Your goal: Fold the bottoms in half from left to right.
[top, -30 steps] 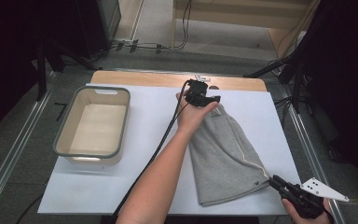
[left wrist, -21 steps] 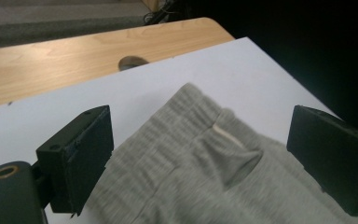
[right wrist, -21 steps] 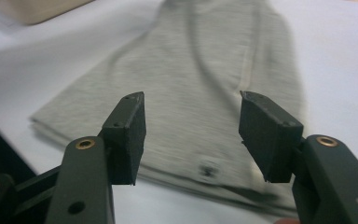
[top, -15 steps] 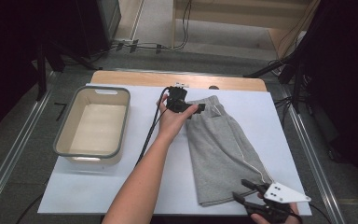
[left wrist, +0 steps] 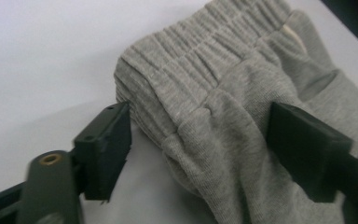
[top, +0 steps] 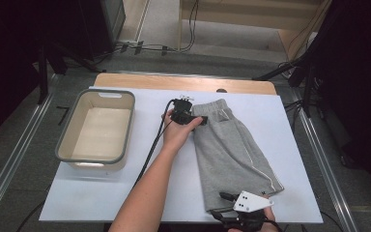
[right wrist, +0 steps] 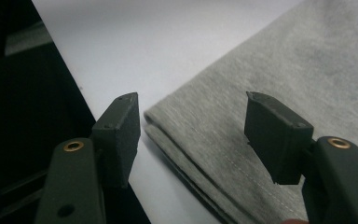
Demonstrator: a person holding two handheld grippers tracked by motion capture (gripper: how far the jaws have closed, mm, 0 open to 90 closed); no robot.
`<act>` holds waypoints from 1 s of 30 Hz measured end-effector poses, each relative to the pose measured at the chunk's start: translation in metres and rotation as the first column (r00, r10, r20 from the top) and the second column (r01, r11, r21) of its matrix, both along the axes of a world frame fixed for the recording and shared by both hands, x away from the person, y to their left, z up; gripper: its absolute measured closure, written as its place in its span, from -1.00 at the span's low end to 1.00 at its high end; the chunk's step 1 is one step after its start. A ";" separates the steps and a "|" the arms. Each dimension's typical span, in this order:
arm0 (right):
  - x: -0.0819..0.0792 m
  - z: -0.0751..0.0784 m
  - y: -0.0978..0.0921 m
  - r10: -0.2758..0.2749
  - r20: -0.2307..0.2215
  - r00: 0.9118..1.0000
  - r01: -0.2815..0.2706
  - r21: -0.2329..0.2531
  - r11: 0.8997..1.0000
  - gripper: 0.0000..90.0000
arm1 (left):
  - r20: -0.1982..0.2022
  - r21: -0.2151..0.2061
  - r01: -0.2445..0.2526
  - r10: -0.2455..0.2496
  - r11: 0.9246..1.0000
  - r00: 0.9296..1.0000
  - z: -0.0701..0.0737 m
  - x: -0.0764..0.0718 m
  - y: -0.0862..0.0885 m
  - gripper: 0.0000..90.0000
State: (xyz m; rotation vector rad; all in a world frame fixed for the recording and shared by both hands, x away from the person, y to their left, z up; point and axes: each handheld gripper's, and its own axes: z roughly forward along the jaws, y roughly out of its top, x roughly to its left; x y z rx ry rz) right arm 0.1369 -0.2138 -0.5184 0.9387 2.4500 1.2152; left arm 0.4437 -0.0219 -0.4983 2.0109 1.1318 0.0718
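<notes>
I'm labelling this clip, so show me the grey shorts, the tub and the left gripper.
grey shorts (top: 232,154): high view, middle of the folded fabric.
tub (top: 125,126): high view, right rim.
left gripper (top: 204,120): high view, jaw tips at the waistband.

The counter (top: 125,193) is covered by a white sheet, with a strip of bare wood showing along its far edge. Two items lie directly on it. Grey shorts (top: 232,154) lie folded flat; the elastic waistband sits between the left gripper's fingers (left wrist: 105,149), and the near hem corner lies between the right gripper's fingers (right wrist: 275,135), close to the counter's near edge. A grey-rimmed rectangular tub (top: 67,152) stands well apart from both pairs of fingers, on the left-hand part of the counter.
</notes>
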 end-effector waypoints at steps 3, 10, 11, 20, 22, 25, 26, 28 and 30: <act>0.002 -0.004 -0.001 -0.030 -0.007 1.000 0.030 -0.042 0.999 -0.15 | -0.010 0.017 -0.007 0.007 1.000 1.000 -0.004 0.000 -0.002 -0.24; 0.001 -0.005 0.004 0.009 -0.007 1.000 -0.010 -0.076 0.997 0.57 | 0.003 0.049 -0.018 0.018 0.999 1.000 -0.006 -0.002 -0.006 0.26; 0.001 -0.004 0.004 0.013 -0.014 1.000 -0.014 -0.080 0.997 0.71 | 0.003 0.045 -0.019 0.019 0.999 1.000 -0.006 -0.002 -0.006 0.32; 0.007 0.005 0.009 -0.011 -0.042 0.999 0.010 -0.036 0.999 0.88 | 0.014 0.031 -0.001 0.001 1.000 1.000 0.004 -0.002 0.000 0.73; 0.006 0.009 0.011 -0.007 -0.031 1.000 0.007 -0.012 1.000 0.88 | 0.013 0.024 -0.004 0.004 1.000 1.000 0.005 -0.001 0.002 0.78; 0.005 0.015 0.017 0.009 -0.012 1.000 -0.009 0.000 1.000 0.88 | 0.014 0.030 0.005 -0.006 1.000 1.000 0.006 0.000 0.005 0.82; 0.005 0.017 0.020 0.016 -0.010 1.000 -0.016 0.002 1.000 0.88 | 0.016 0.031 0.005 -0.005 0.999 1.000 0.007 0.000 0.006 0.82; 0.005 0.019 0.026 0.026 0.000 1.000 -0.026 0.009 1.000 0.88 | 0.016 0.036 0.002 -0.003 0.999 1.000 0.009 0.000 0.009 0.83; 0.005 0.021 0.033 0.039 0.004 0.999 -0.039 0.015 0.999 0.88 | 0.020 0.037 0.002 -0.003 0.999 1.000 0.011 0.001 0.012 0.84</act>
